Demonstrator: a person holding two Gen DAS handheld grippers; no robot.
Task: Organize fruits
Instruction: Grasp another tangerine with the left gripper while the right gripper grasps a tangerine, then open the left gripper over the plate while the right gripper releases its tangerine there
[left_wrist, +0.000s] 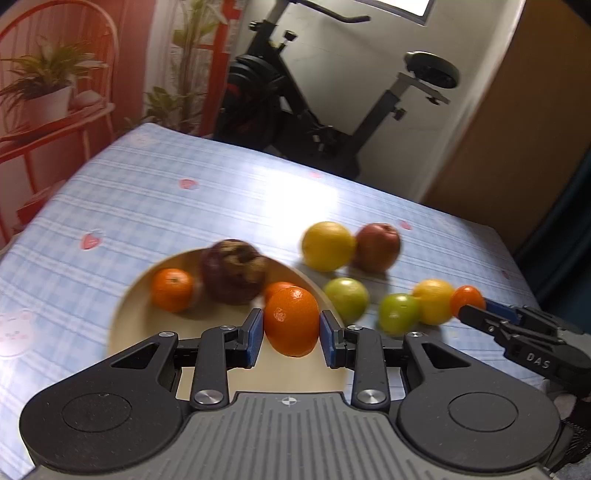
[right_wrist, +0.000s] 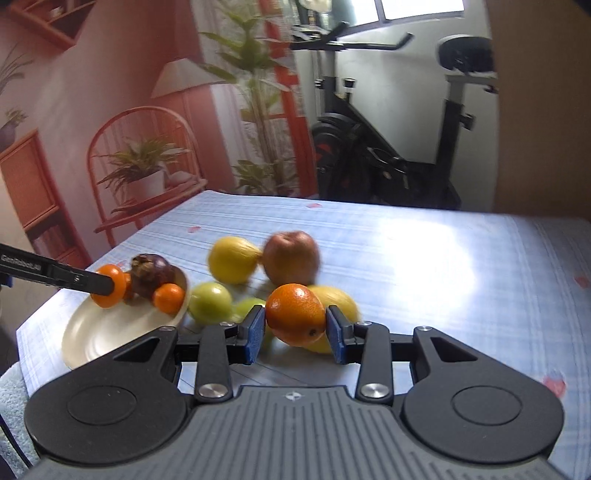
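Fruit sits on a blue checked table (left_wrist: 147, 206). Left gripper (left_wrist: 291, 325) squeezes one orange (left_wrist: 291, 321) over the tan plate (left_wrist: 129, 317), which holds a purple fruit (left_wrist: 232, 271) and more oranges. Right gripper (right_wrist: 295, 325) squeezes another orange (right_wrist: 294, 313) above the green apples (right_wrist: 209, 301), beside the lemon (right_wrist: 232, 264) and red apple (right_wrist: 291, 256).

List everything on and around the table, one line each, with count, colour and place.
plate: one, cream, table's left side
mangosteen: one, dark purple, on plate
small oranges: two on plate, one in each gripper
lemons: two, yellow, on tablecloth
apple: one, red, beside far lemon
green fruits: two, right of plate
tablecloth: one, blue check
exercise bike: one, black, behind table
left gripper: holds orange above plate
right gripper: holds orange above loose fruit
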